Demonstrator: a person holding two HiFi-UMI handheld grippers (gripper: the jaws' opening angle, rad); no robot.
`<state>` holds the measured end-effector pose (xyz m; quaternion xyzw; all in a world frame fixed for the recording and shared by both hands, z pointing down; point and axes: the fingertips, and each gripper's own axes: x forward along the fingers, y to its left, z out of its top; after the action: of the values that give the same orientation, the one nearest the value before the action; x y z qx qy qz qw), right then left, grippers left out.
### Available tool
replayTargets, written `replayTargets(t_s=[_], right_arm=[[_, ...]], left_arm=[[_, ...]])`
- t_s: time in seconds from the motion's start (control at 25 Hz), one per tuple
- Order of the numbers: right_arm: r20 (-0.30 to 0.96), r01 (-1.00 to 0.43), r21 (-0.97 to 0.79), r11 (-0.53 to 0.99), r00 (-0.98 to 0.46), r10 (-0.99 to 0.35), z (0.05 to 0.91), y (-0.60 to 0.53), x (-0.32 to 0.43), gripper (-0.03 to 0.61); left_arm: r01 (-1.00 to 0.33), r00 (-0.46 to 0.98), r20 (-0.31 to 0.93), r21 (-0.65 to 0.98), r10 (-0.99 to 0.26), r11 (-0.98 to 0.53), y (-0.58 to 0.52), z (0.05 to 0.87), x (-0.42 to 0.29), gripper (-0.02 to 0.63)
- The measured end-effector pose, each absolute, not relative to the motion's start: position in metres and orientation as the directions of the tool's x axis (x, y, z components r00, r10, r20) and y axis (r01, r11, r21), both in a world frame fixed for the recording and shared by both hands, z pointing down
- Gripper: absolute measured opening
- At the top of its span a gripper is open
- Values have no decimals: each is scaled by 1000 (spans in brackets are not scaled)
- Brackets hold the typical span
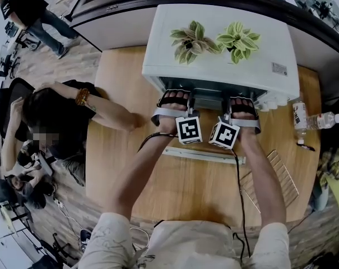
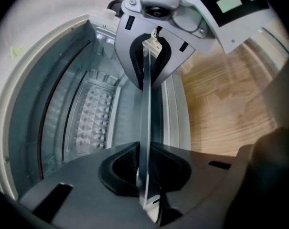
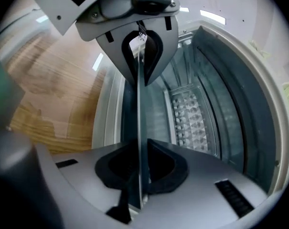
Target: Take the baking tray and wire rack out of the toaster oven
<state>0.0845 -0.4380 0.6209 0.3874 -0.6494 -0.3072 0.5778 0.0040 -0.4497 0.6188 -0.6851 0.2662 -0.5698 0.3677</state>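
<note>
The white toaster oven point(image 1: 214, 55) stands at the back of the wooden table point(image 1: 119, 167) with its door point(image 1: 203, 156) folded down. Both hands reach into its mouth, and the marker cubes point(image 1: 189, 130) point(image 1: 224, 134) sit side by side. My left gripper point(image 2: 143, 171) is shut on the thin front rim of the baking tray point(image 2: 145, 118), which I see edge-on. My right gripper point(image 3: 139, 168) is shut on the same rim of the baking tray point(image 3: 140, 113), a little further along. Each gripper view shows the other gripper on that rim. The wire rack point(image 1: 273, 178) lies on the table at the right.
Two leafy plants point(image 1: 214, 38) sit on top of the oven. A water bottle point(image 1: 315, 119) lies at the table's right edge. A seated person point(image 1: 63, 111) rests an arm on the table's left side. An embossed metal panel point(image 2: 91, 118) lines the oven cavity.
</note>
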Motion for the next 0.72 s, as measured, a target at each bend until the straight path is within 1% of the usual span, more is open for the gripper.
replayTargets(t_s=[0.12, 0.28, 0.44, 0.72], right_arm=[[518, -151, 842, 518, -40, -854, 619, -431, 82, 60], [527, -154, 836, 526, -37, -849, 622, -411, 87, 60], [518, -149, 841, 520, -56, -853, 616, -405, 76, 58], [520, -143, 842, 520, -39, -853, 614, -385, 77, 57]], left_arm=[[59, 206, 590, -804, -781, -592, -443, 617, 2, 49], [30, 244, 632, -763, -736, -645, -417, 623, 11, 49], [67, 208, 602, -795, -771, -603, -417, 613, -5, 48], [65, 207, 605, -793, -769, -606, -396, 612, -4, 41]])
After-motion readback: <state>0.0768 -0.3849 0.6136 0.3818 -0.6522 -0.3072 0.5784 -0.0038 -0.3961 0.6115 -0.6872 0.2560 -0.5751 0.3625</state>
